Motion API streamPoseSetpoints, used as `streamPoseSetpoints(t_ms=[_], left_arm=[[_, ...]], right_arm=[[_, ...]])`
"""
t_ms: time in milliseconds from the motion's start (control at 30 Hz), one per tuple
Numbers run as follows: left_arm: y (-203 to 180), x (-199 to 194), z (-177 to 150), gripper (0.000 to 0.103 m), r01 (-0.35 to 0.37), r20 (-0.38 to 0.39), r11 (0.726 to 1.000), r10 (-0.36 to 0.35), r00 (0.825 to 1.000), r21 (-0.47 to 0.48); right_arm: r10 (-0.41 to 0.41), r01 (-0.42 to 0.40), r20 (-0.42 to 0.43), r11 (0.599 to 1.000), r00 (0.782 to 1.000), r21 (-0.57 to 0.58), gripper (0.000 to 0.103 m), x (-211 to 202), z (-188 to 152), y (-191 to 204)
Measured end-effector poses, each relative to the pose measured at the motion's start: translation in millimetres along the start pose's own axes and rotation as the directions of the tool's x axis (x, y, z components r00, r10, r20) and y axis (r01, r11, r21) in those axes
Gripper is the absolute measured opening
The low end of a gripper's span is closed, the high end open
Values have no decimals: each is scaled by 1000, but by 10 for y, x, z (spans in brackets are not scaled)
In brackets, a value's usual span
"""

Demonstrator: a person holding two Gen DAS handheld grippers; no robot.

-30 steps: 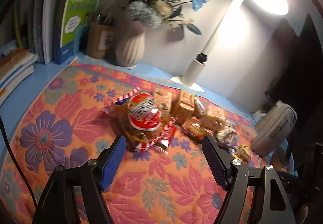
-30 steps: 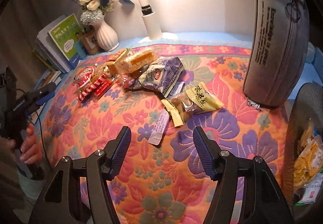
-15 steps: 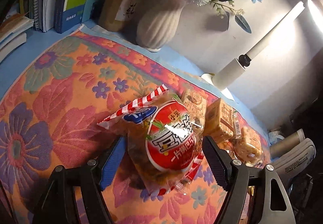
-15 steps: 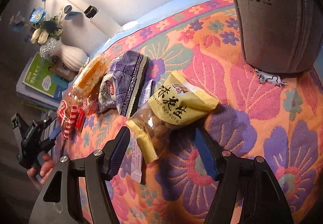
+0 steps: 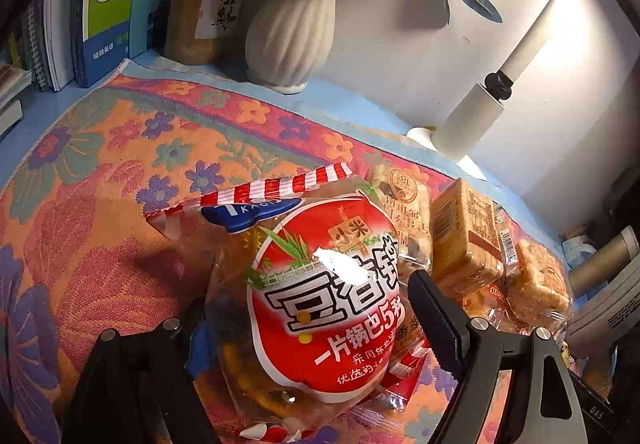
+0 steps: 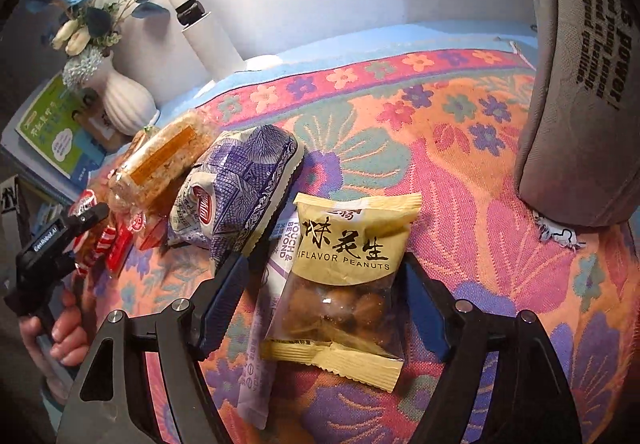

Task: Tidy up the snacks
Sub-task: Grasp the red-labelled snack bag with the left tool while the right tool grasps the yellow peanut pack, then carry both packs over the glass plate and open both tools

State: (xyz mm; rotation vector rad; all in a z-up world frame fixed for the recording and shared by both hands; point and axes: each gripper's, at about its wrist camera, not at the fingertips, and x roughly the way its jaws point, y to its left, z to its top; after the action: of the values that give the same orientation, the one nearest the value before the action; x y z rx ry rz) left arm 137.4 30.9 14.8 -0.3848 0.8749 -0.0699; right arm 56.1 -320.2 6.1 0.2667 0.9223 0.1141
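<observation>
Floral quilted cloth (image 6: pixel 460 148) over a blue desk, lamp-lit, vase and books at the back; a grey pouch (image 6: pixel 580 84) stands at your right, contents unseen. Your left gripper (image 5: pixel 308 308) has its fingers apart around the red rice-crisp bag (image 5: pixel 320 308), whose long axis runs away from you between the fingers, pads close but contact unclear. Your right gripper (image 6: pixel 324 296) likewise straddles the yellow peanut packet (image 6: pixel 344 276), fingers apart, packet lengthwise between them, a pale sachet (image 6: pixel 260 344) just beside its left edge.
</observation>
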Motion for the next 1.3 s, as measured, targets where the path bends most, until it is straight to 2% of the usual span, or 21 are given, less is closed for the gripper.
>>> streamPoseSetpoints(t_ms=[100, 167, 233, 433, 733, 1000, 1300], left_arm=[[2, -13, -14, 76, -1, 8, 1000, 1, 1000, 9], [-3, -39, -34, 68, 10, 15, 1000, -10, 1000, 14], [6, -66, -52, 64, 14, 23, 1000, -15, 1000, 13], [8, -312, -194, 61, 8, 51, 1000, -9, 999, 25], [-289, -968, -711, 60, 89, 55, 987, -97, 994, 135], [-893, -1428, -938, 60, 173, 65, 945, -198, 978, 277], [-1729, -1636, -1177, 60, 262, 28, 874, -300, 954, 409]], right_arm=[[-32, 32, 16, 999, 999, -22, 69, -8, -39, 18], [-61, 61, 24, 998, 998, -21, 54, -29, -54, -14], [-52, 52, 25, 999, 998, -14, 49, -54, -63, -58], [-18, 18, 19, 1000, 1000, -11, 48, -231, -230, -108], [65, -65, 3, 998, 998, 17, 47, -581, -527, -142], [112, -114, 75, 993, 991, 13, 47, -1096, -611, -107], [87, -96, 177, 994, 980, 44, 47, -1696, -662, -415]])
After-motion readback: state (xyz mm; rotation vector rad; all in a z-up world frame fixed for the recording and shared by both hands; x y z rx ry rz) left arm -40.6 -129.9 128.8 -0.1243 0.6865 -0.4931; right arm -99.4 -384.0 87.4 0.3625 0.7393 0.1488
